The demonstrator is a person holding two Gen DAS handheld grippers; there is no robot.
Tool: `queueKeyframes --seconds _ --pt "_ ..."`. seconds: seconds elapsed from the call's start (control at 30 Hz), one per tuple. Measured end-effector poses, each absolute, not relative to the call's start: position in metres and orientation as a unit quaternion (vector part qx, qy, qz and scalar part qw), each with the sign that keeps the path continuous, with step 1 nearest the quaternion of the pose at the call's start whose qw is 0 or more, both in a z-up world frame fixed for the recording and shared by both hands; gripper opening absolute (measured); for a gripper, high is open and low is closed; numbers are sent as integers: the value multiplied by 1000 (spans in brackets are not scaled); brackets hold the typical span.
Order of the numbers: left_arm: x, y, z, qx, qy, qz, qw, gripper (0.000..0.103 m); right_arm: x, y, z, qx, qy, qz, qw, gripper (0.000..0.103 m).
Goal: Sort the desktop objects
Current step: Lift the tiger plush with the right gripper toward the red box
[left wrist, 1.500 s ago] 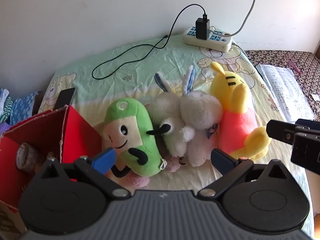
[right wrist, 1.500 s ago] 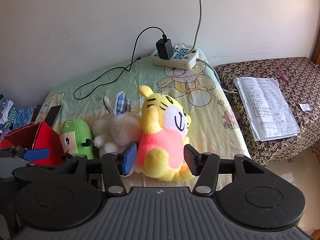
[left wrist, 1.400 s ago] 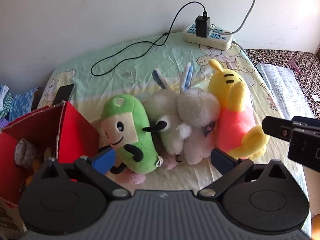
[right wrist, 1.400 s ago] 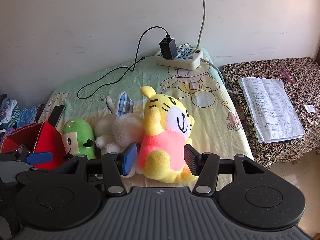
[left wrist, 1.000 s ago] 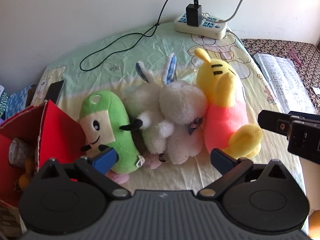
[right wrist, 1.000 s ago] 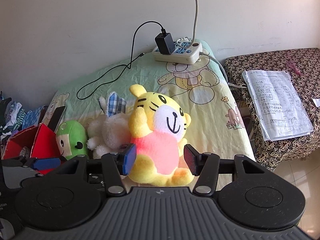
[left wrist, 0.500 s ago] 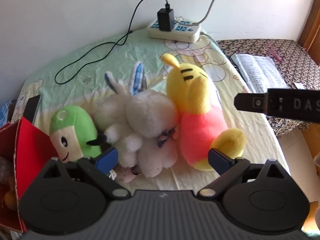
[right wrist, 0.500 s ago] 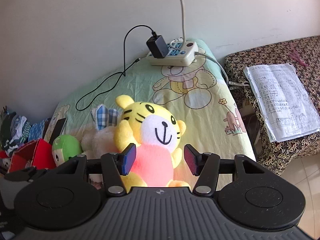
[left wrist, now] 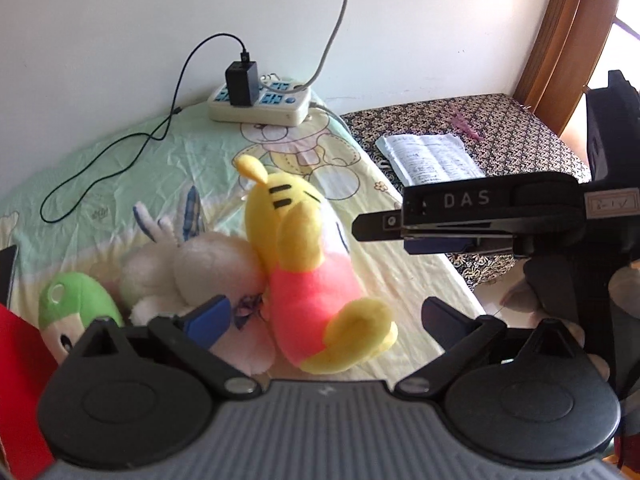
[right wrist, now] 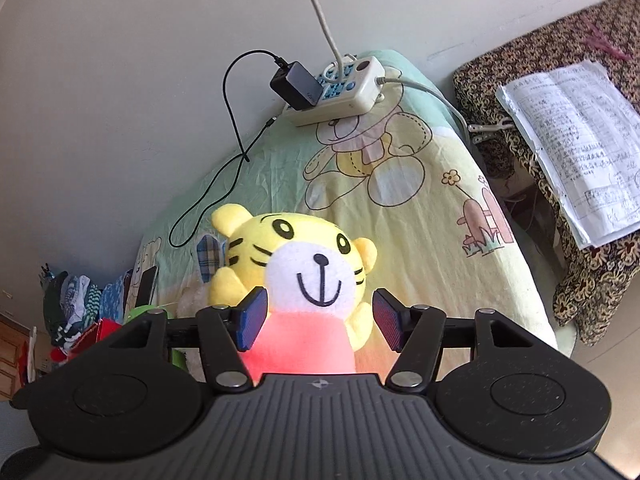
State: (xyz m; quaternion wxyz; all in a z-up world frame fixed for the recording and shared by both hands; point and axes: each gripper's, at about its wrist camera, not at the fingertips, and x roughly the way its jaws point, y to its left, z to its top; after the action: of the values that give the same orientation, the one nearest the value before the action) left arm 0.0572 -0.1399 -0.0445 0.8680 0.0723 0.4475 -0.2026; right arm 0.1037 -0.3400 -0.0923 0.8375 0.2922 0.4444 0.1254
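Observation:
A yellow tiger plush (right wrist: 304, 276) in a pink shirt sits on the bear-print sheet (right wrist: 420, 216); it also shows in the left wrist view (left wrist: 308, 280). My right gripper (right wrist: 320, 320) is open, its jaws on either side of the tiger's body, not closed on it. In the left wrist view it (left wrist: 380, 228) reaches in from the right toward the tiger. A white bunny plush (left wrist: 200, 268) and a green plush (left wrist: 76, 308) lie to the tiger's left. My left gripper (left wrist: 324, 320) is open and empty, hovering in front of the plush row.
A red box (left wrist: 20, 380) stands at the far left. A power strip (left wrist: 260, 104) with a black charger and cable lies by the wall. A paper sheet (right wrist: 572, 140) lies on a patterned stool at the right. A phone (right wrist: 146, 284) lies near the sheet's left edge.
My right gripper has moved in closer and lower, so the tiger now sits between its jaws. My left gripper has shifted right, and the red box has slid toward the left edge.

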Motion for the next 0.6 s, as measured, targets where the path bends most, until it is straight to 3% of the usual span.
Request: queueKeyframes --seconds 0.17,0.43,0.6 --pt "76 -148 -62 73 471 -196 857 99 111 -353 -110 332 458 121 816 62" --pt "95 -159 -83 74 491 -211 842 81 122 -344 -127 352 483 179 781 62" --pt "95 -159 -82 68 477 -225 847 80 127 -338 -133 363 490 202 766 46"
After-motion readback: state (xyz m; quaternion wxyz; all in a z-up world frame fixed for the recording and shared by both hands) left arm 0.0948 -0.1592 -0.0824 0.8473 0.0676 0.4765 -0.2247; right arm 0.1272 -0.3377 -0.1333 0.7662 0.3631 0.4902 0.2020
